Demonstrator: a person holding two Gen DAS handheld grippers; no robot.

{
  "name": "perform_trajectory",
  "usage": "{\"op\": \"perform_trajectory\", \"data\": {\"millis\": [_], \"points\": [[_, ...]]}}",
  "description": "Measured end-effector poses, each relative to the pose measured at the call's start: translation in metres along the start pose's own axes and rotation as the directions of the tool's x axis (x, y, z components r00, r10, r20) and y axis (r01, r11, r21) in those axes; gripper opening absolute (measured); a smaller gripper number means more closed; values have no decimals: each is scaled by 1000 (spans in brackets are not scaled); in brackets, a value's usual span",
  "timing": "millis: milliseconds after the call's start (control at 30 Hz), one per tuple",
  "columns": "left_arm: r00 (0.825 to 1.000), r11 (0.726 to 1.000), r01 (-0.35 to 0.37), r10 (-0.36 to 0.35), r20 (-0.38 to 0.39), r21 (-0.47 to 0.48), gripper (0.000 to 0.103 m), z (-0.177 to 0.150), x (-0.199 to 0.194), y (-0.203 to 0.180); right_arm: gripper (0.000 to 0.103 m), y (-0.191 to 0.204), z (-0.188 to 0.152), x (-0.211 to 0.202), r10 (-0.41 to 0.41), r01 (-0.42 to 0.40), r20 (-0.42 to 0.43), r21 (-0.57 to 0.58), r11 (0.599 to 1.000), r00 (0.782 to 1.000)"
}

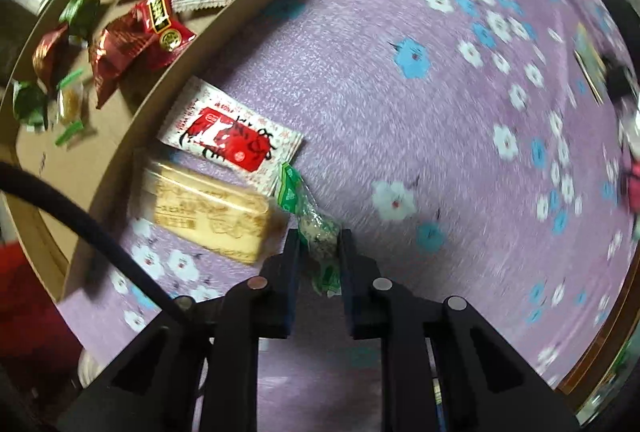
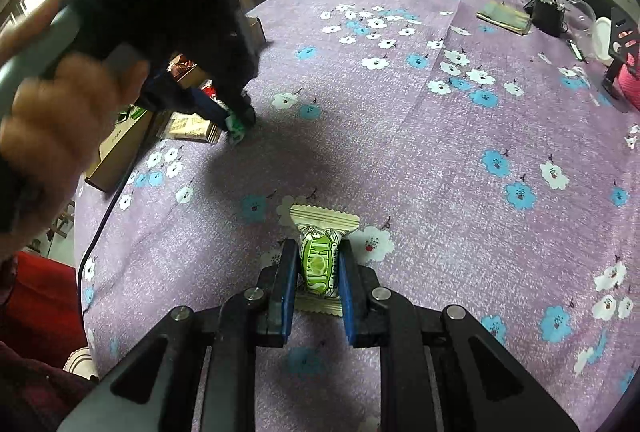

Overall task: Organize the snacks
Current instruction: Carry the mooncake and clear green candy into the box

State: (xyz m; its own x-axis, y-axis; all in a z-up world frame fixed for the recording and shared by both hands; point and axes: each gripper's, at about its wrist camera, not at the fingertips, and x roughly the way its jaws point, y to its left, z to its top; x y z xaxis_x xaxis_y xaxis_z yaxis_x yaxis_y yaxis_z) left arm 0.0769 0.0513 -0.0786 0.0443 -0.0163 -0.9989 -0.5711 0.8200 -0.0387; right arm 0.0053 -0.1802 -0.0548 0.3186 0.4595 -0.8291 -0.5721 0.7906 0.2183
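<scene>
Purple floral cloth [image 1: 400,12]: cardboard tray [image 1: 224,28], white-red pkt [image 1: 230,136], biscuit pkt [image 1: 212,212].

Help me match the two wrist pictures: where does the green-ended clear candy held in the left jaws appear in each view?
Left wrist view: green-ended candy at bottom centre, pinched between the left gripper's jaws, just right of the gold biscuit pack.
Right wrist view: the same candy at middle left, under the dark left gripper, only its green end showing.
Shared landmark: the gold biscuit pack beside the cardboard tray.
</scene>
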Motion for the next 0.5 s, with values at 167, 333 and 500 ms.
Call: {"op": "perform_trajectory", "data": {"millis": [167, 333, 500], "points": [[996, 987, -24, 10, 93, 159, 20, -34, -9, 10, 17, 3, -7, -9, -7, 7, 2, 10, 1000, 1000], [983, 958, -56, 3, 185, 281, 20, -74, -20, 24, 17, 13, -9, -11, -18, 18, -11, 15, 1000, 1000], [967, 933, -52, -42, 250, 356, 20, -108, -34, 52, 17, 24, -6, -9, -16, 16, -18, 23, 1000, 1000]]}}
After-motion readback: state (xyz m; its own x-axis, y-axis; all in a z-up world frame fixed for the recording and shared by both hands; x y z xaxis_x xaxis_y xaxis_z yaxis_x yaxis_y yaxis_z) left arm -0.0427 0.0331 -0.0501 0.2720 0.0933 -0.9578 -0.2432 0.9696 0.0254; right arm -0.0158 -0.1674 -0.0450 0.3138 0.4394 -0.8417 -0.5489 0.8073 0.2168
